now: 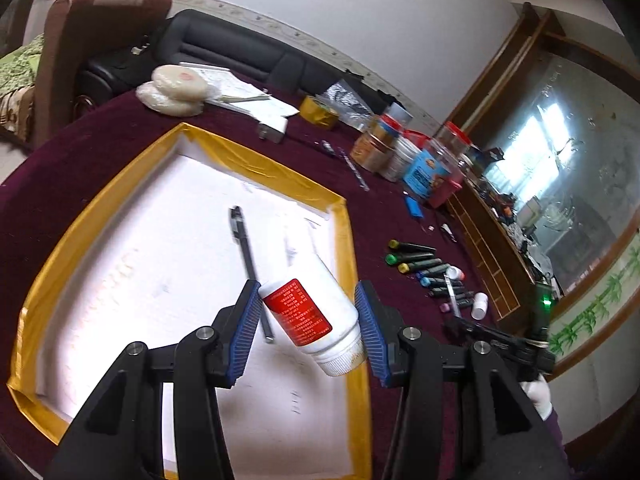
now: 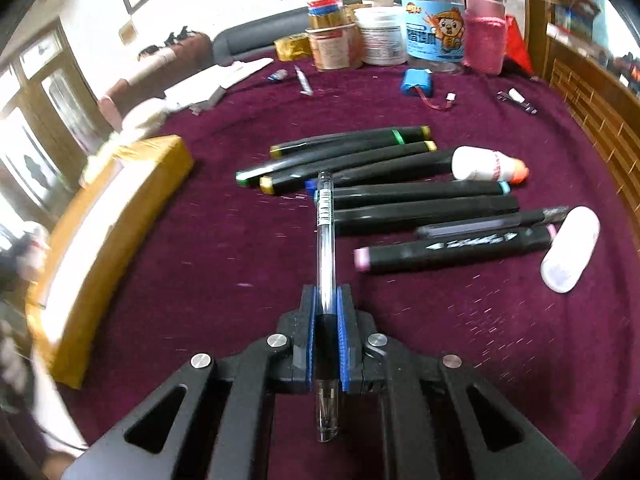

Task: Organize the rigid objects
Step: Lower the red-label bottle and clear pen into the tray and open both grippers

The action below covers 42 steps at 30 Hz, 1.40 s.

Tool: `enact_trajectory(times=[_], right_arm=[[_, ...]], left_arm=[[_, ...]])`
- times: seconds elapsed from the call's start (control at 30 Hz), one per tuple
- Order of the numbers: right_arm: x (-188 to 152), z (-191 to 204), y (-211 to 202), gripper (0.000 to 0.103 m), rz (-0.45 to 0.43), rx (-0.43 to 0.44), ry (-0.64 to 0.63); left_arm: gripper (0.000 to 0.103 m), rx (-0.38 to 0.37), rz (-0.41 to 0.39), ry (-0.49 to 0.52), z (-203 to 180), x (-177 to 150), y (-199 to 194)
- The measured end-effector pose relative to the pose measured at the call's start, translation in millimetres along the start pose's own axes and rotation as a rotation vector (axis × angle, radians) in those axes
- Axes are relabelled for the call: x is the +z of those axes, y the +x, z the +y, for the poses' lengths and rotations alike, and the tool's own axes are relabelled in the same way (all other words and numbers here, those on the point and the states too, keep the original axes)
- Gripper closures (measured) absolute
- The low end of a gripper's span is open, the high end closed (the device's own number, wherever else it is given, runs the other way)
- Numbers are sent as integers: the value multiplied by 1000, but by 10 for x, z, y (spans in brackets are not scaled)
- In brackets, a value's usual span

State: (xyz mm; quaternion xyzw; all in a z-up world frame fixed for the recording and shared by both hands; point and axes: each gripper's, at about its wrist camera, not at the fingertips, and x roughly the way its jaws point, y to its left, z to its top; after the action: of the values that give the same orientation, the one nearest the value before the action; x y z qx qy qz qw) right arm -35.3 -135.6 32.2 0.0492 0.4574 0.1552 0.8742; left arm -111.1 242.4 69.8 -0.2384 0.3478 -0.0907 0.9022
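Right wrist: right gripper (image 2: 327, 312) clamped on clear pen (image 2: 325, 240); left gripper (image 1: 308, 308) gripping white bottle (image 1: 316, 312) over tray (image 1: 344, 240).

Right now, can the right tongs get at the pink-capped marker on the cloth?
Probably not yet. The right tongs are shut on a clear pen, so there is no room for another thing. The pink-capped marker itself lies uncovered, just ahead to the right.
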Motion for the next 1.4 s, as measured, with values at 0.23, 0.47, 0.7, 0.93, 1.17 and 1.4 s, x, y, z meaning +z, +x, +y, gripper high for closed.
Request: enact_trajectory(times=[0.23,0.47,0.7,0.93,1.17,1.4], right_arm=[[160,326,-100,94,-8,207,69],[397,901,114,94,42,333,71],[592,1542,527,94,125,386,45],[725,2038,971,94,210,428,53],[800,2214,1289,94,242,374,42],[856,2219,1325,94,219,281,4]], left_arm=[[57,92,38,28,200,206,126],[57,150,127,0,425,437,493],[57,189,203,-30,553,601,872],[57,187,217,-83,750,717,1066],[57,135,191,-109,807,744,976],[49,72,106,-110,723,756,546]])
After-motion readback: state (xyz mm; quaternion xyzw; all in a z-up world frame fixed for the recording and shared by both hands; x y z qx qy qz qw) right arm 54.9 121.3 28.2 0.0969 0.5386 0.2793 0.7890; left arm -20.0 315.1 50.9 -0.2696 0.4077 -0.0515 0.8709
